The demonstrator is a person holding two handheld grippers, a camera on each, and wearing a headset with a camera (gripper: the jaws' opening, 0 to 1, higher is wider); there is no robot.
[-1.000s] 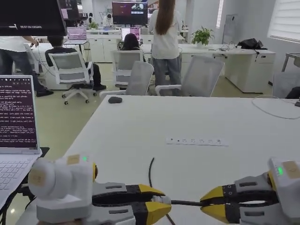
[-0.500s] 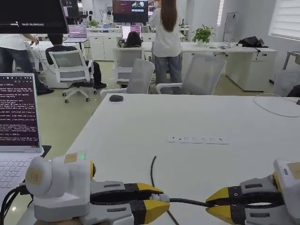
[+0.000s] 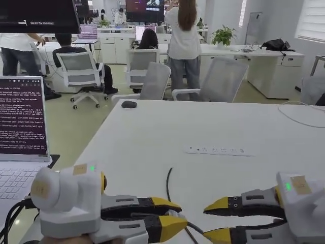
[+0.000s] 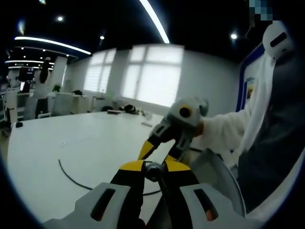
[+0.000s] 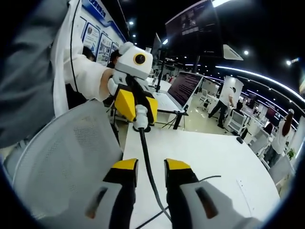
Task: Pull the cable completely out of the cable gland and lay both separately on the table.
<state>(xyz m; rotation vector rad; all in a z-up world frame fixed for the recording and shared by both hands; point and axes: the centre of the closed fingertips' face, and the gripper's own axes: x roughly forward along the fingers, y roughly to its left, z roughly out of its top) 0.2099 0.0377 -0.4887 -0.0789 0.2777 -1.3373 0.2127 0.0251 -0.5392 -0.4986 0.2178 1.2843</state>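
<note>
- Now the cable still enters the cable gland, and its free length lies on the table.
- We pinch the cable gland in our left gripper.
- Our right gripper, clamped on the cable a moment ago, spreads its jaws around it; likely we regrip for another pull.

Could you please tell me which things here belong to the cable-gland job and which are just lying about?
Job: cable gland, clamped in the left gripper; black cable; right gripper, open around it.
Lying about: laptop, power strip, mouse.
</note>
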